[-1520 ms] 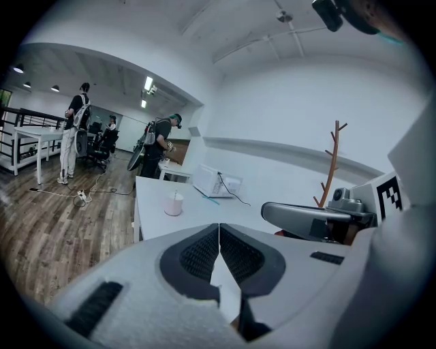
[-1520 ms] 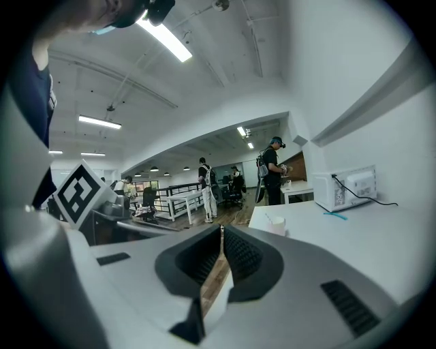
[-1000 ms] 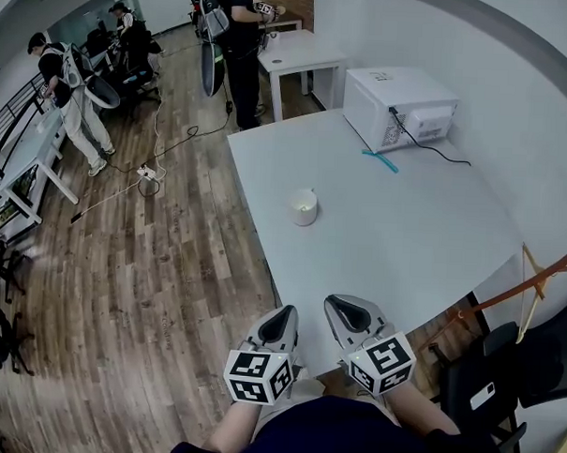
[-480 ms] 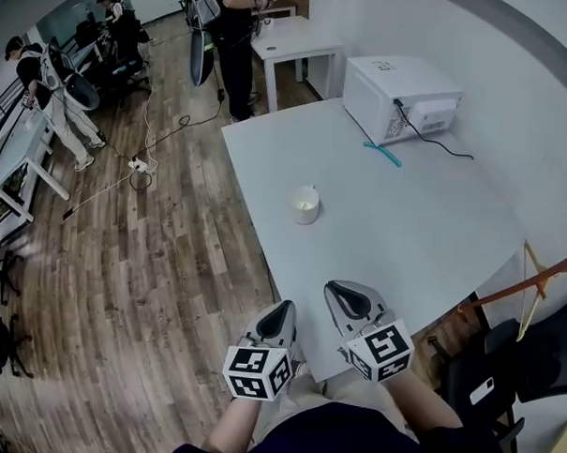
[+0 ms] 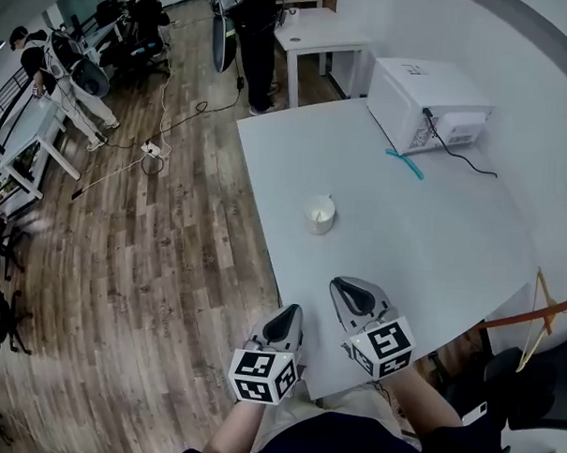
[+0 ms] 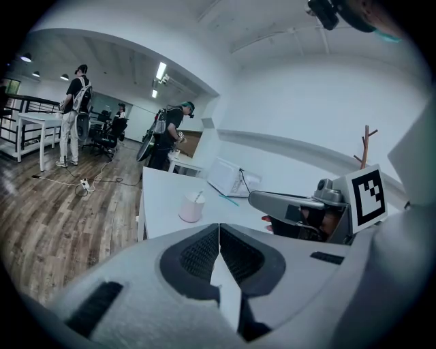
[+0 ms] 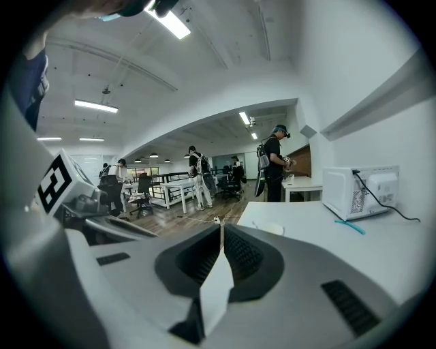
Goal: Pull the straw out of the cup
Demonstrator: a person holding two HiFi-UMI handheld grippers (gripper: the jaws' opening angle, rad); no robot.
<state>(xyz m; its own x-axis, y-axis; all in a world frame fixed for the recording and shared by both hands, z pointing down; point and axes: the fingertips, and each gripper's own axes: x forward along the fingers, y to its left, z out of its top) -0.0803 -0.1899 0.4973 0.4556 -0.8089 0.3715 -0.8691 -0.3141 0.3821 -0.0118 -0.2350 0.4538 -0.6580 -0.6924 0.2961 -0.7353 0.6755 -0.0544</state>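
A small pale cup (image 5: pixel 319 214) with a short straw (image 6: pixel 198 196) leaning in it stands near the left edge of the white table (image 5: pixel 433 237). From the left gripper view the cup (image 6: pixel 191 207) looks pinkish. Both grippers hover at the table's near edge, well short of the cup. My left gripper (image 5: pixel 286 312) is shut with nothing in it, its jaws meeting at the tips (image 6: pixel 219 225). Beside it, my right gripper (image 5: pixel 343 287) is also shut and empty (image 7: pixel 221 225). Only the cup's rim (image 7: pixel 271 228) shows over the right gripper's jaws.
A white microwave (image 5: pixel 430 103) with a black cable stands at the table's far right corner, and a teal stick (image 5: pixel 404 164) lies in front of it. Beyond the table are wood floor (image 5: pixel 151 253), other desks and several people standing. A wooden coat stand (image 5: pixel 542 321) is at the right.
The head view has shifted, so the table and cup sit a little lower and further right in it. Both grippers stay shut at the near edge.
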